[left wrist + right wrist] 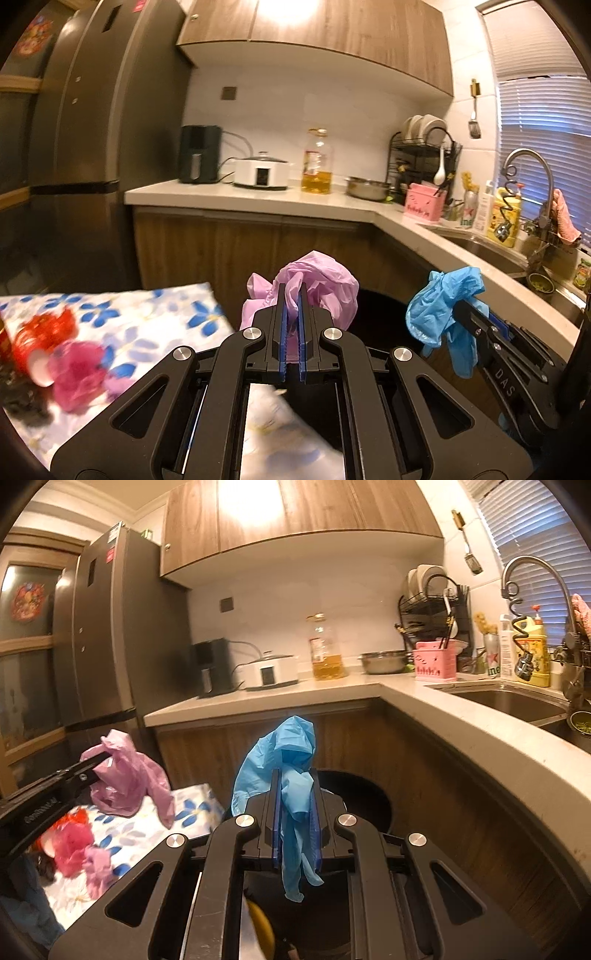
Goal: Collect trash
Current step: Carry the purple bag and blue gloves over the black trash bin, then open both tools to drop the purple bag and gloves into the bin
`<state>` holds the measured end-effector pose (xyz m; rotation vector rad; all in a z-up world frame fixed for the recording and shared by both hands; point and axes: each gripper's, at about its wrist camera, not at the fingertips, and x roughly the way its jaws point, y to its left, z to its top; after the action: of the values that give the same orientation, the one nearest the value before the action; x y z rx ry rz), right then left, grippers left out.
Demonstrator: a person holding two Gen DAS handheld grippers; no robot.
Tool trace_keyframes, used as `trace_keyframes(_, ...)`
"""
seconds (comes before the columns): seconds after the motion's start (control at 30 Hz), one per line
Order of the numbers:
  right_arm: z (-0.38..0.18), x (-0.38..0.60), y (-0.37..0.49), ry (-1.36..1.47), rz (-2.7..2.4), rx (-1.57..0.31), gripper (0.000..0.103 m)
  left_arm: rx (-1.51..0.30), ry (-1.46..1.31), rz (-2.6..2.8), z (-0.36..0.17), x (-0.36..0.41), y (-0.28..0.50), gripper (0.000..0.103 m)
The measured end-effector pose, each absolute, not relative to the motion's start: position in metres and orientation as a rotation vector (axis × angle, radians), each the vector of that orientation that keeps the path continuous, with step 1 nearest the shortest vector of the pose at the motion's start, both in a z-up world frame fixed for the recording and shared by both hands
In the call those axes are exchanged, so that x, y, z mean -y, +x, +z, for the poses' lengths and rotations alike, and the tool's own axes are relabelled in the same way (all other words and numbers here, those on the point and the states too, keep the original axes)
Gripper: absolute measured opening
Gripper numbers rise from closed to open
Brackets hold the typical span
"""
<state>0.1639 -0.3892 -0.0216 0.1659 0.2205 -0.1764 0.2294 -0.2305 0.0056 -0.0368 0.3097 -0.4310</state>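
Note:
My left gripper (293, 291) is shut on a crumpled pink plastic bag (321, 284), which bulges out past its fingertips. Off to its right, my right gripper (456, 304) comes in from the side, shut on a blue glove (439, 306). From the right wrist, that right gripper (295, 775) pinches the blue glove (291, 760), whose fingers dangle down between the jaws. The left gripper (98, 762) with the pink bag (129, 779) shows at the left. A black round bin (362, 801) stands on the floor just beyond both grippers, in front of the cabinets.
A table with a flowered cloth (147, 317) lies at the left, carrying a red paper cup (40, 347) and magenta and purple scraps (75, 373). Behind are the fridge (92, 147), the L-shaped counter (258, 197) with appliances and an oil bottle, and the sink (509, 699) at right.

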Motion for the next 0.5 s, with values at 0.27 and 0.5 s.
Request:
trace_keyframes(0.27,-0.017,0.41,0.178,0.159,-0.211,-0.196,0.014,-0.29,-0.035,-0.489,0.004,0.277,0.255,0.004)
trace_keyframes(0.5,-0.021,0.417,0.192,0.157,-0.213,-0.202,0.014,-0.296,-0.02,-0.513,-0.005,0.295,0.273,0.004)
